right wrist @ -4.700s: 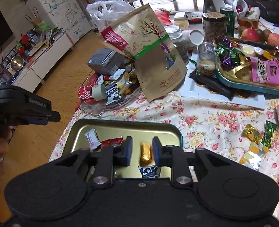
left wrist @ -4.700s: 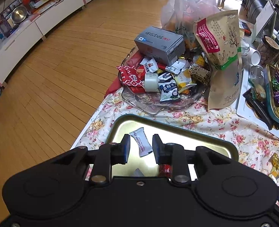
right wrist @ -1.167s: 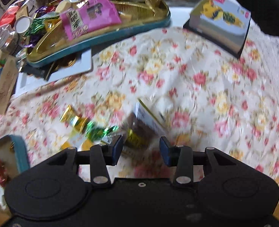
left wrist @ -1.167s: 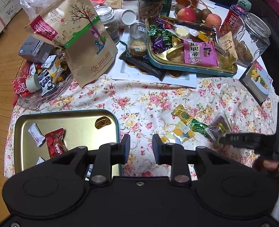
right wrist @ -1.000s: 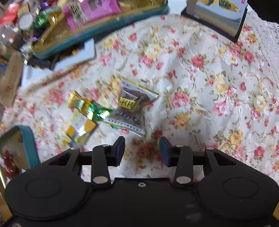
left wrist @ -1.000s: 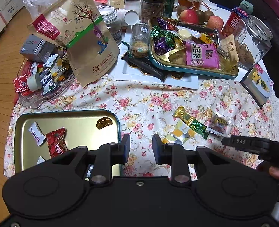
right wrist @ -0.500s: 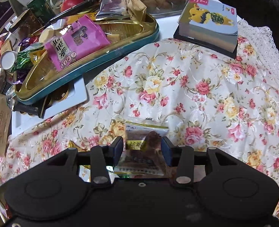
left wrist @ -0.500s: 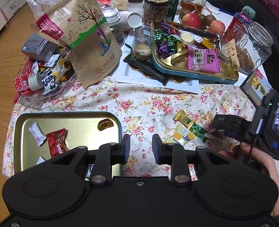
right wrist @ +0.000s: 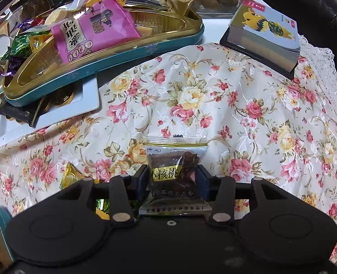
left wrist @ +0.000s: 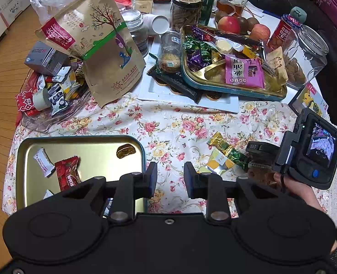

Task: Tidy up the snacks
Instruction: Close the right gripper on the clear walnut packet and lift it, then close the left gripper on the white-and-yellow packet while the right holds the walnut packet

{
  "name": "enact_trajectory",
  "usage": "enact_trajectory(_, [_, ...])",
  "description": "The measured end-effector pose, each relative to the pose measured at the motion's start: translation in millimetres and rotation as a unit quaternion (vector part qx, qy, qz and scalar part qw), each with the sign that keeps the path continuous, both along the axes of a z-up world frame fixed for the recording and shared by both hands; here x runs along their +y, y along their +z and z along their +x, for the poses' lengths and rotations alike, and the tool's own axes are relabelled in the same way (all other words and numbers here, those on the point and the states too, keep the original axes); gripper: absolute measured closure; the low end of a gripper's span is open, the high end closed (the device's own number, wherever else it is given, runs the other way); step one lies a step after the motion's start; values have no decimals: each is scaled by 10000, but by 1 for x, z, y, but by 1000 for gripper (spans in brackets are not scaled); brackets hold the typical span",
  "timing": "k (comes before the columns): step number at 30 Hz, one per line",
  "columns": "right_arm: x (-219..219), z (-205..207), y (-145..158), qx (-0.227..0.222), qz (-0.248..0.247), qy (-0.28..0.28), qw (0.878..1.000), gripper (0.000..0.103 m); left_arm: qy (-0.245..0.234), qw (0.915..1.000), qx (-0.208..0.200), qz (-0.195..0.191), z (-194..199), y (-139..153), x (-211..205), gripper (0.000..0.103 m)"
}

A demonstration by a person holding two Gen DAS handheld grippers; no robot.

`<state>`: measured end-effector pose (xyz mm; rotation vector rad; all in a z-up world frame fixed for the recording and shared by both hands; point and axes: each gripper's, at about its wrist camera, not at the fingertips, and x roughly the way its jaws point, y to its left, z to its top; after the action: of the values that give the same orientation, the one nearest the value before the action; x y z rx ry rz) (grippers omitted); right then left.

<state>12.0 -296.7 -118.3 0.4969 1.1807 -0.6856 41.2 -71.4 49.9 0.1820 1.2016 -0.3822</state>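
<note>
The gold tray [left wrist: 81, 143] is the place for the snacks, and it sits on the flowery cloth [right wrist: 214, 105]. A few snacks are in it: a white candy [left wrist: 43, 162], a red packet [left wrist: 67, 170] and a gold coin sweet [left wrist: 125, 151]. More snacks lie loose on the cloth, off to the right of the gold tray: a gold and green candy [left wrist: 228, 150] and a yellow and white packet [left wrist: 216, 163]. So I think the job is started but far from done.

The right gripper [right wrist: 173, 179] is low over the walnut packet [right wrist: 173, 171]. Its jaws have just been opening wide, and the packet sits between them. The pads look right beside its sides, but I do not see them squeezing it yet.

The left gripper [left wrist: 169, 178] hangs over the cloth by the gold tray's right edge. Its jaws are a little apart with nothing in them.

The left view shows the whole gold tray and the hand [left wrist: 298, 189] holding the right tool. The right view shows the walnut packet up close, but only a corner of the tray.
</note>
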Motion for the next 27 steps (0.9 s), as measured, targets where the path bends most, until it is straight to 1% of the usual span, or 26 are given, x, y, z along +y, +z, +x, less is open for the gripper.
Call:
enact_trajectory(1, [-1, 0, 0, 18, 34, 2, 10000, 55, -3, 10000, -3, 7, 0, 0, 0, 66])
enact_trajectory(2, [-2, -1, 1, 13, 61, -15, 10000, 59, -6, 10000, -9, 13, 0, -1, 0, 66])
enact_trajectory(4, [-8, -5, 5, -63, 179, -75, 9998, 64, -23, 10000, -26, 26, 0, -2, -1, 66])
enact_trajectory(6, [-12, -13, 10, -109, 246, -187, 9995, 64, -64, 10000, -30, 43, -1, -3, -3, 66])
enact_trajectory(8, [-14, -21, 19, -169, 253, -148, 9994, 64, -84, 10000, -3, 45, -1, -5, -5, 66])
enact_trajectory(10, [-14, -31, 30, -137, 249, -92, 9996, 64, -99, 9999, 20, 65, 0, -8, -9, 66])
enact_trajectory(13, [-13, -49, 48, -237, 400, -35, 9989, 64, -140, 9998, 47, 105, -1, -13, -16, 66])
enact_trajectory(18, [1, -77, 73, -189, 521, -13, 9985, 64, -267, 9994, 188, 144, -1, -29, -33, 66])
enact_trajectory(21, [12, -94, 87, -434, 640, 80, 9970, 64, -344, 9991, 176, 196, -3, -40, -44, 63])
enact_trajectory(24, [10, -105, 97, -749, 895, 17, 9932, 64, -498, 9985, 57, 216, -4, -54, -57, 62])
enact_trajectory(27, [3, -110, 110, -1052, 936, -115, 9900, 64, -552, 9982, -16, 252, -5, -72, -67, 62])
